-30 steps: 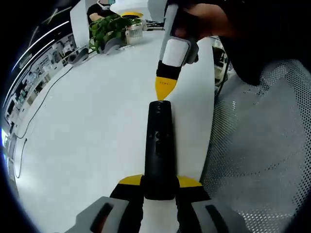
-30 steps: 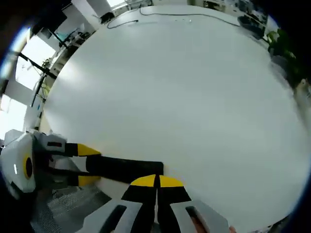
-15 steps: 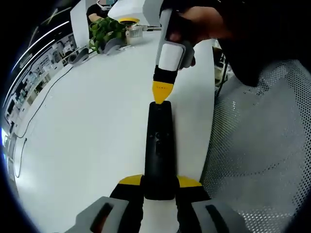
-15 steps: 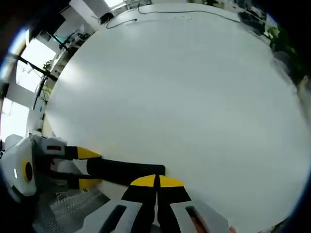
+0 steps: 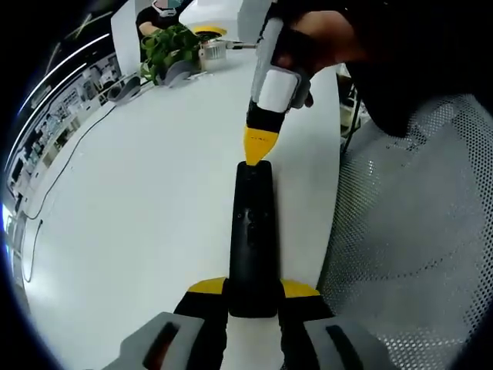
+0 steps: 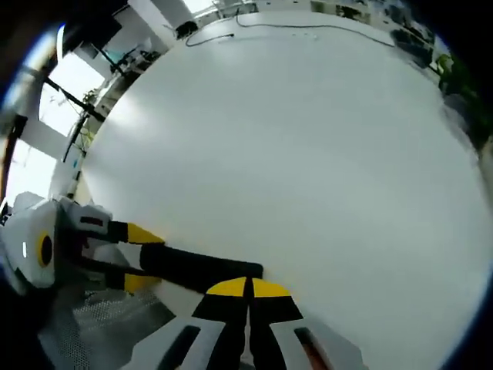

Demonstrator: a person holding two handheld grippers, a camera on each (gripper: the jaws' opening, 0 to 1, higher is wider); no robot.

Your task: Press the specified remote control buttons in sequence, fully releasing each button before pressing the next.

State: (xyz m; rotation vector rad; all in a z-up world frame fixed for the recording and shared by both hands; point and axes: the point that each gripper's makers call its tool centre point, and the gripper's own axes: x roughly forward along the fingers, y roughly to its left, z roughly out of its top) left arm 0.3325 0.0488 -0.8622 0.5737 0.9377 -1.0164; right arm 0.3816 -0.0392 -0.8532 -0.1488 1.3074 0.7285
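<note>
A long black remote control (image 5: 252, 235) juts forward over the white table (image 5: 146, 200), held by its near end in my left gripper (image 5: 253, 297), which is shut on it. My right gripper (image 5: 259, 154) comes down from above in the left gripper view, shut, its yellow tips touching the remote's far end. In the right gripper view my right gripper (image 6: 248, 287) rests its closed yellow tips on the end of the remote (image 6: 202, 268), and my left gripper (image 6: 137, 258) clamps the remote's other end at the left.
A potted green plant (image 5: 166, 42) and small objects stand at the table's far end. A thin cable (image 5: 54, 185) runs along the table's left side. A grey mesh chair (image 5: 416, 231) is beside the table's right edge. A person's hand (image 5: 323, 35) holds the right gripper.
The right gripper's tip shifted slightly on the remote's far end and stays on it. The right gripper view tilted a little. The left gripper and remote have not moved.
</note>
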